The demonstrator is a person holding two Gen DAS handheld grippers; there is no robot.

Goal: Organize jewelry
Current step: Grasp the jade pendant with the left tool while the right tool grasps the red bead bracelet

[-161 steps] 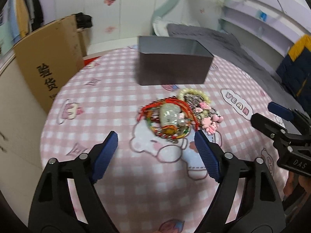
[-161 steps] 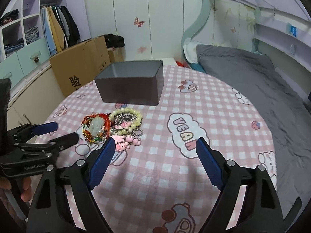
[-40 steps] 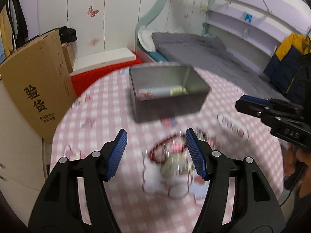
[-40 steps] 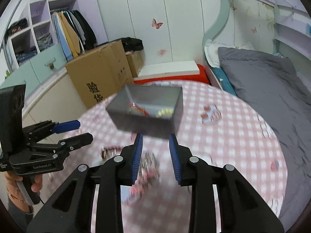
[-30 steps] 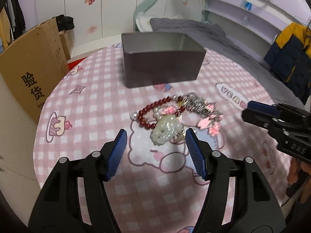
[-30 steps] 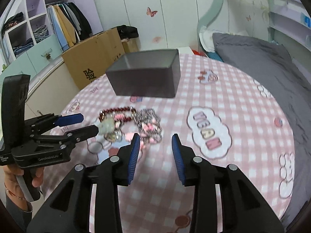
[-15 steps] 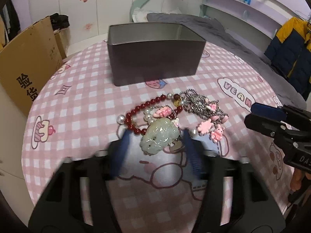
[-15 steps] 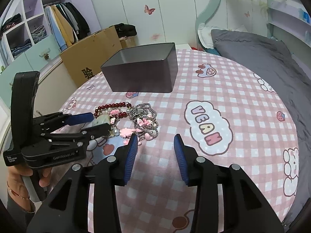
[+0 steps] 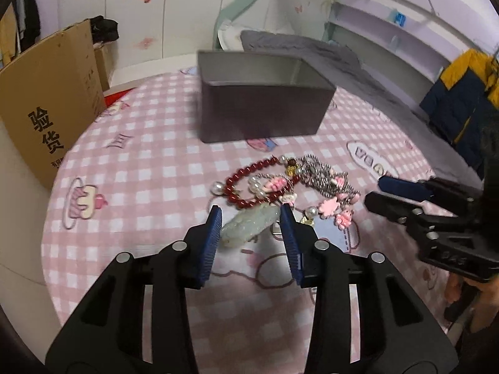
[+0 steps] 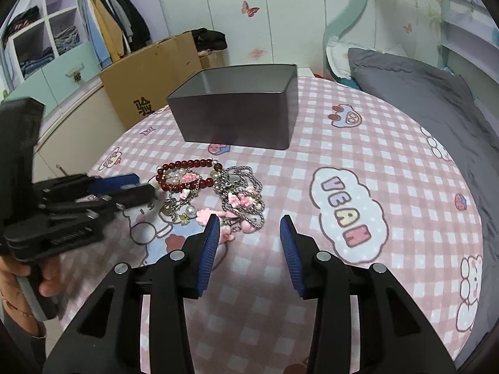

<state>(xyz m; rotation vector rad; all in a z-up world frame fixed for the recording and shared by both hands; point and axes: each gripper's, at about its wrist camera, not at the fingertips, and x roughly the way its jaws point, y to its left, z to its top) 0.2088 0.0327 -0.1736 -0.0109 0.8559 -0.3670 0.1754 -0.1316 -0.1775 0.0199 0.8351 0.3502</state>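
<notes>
- We see the jewelry heaped on the pink checked tabletop (image 9: pixel 140 168), just in front of the grey tin box (image 9: pixel 262 115), which stands open-topped and upright.
- Nearest the box lies the red bead bracelet (image 9: pixel 249 174), a loop with a few white pearls on it; in the right wrist view it shows at (image 10: pixel 184 174).
- Touching that bracelet, on the side away from the cardboard carton (image 9: pixel 46 106), is the silver chain (image 9: pixel 324 177), tangled with pink charms (image 9: pixel 333 205).
- The pale green jade pendant (image 9: pixel 249 222) lies at the edge of the heap farthest from the box, tilted, one end touching the red beads.
- Our left gripper (image 9: pixel 251 218) reaches down over that pendant. Its blue fingers (image 9: pixel 212 240) have just been closing and now stand narrowly apart with the pendant between them; the pads look close on both sides, but we cannot tell whether they press it.
- Our right gripper (image 10: pixel 248 227) hovers over the tabletop on the chain's side of the heap, fingers (image 10: pixel 290 249) partly apart, nothing between them; a pink charm lies just beside its left finger.
- From the box outward: bracelet, chain, pendant and charms.
</notes>
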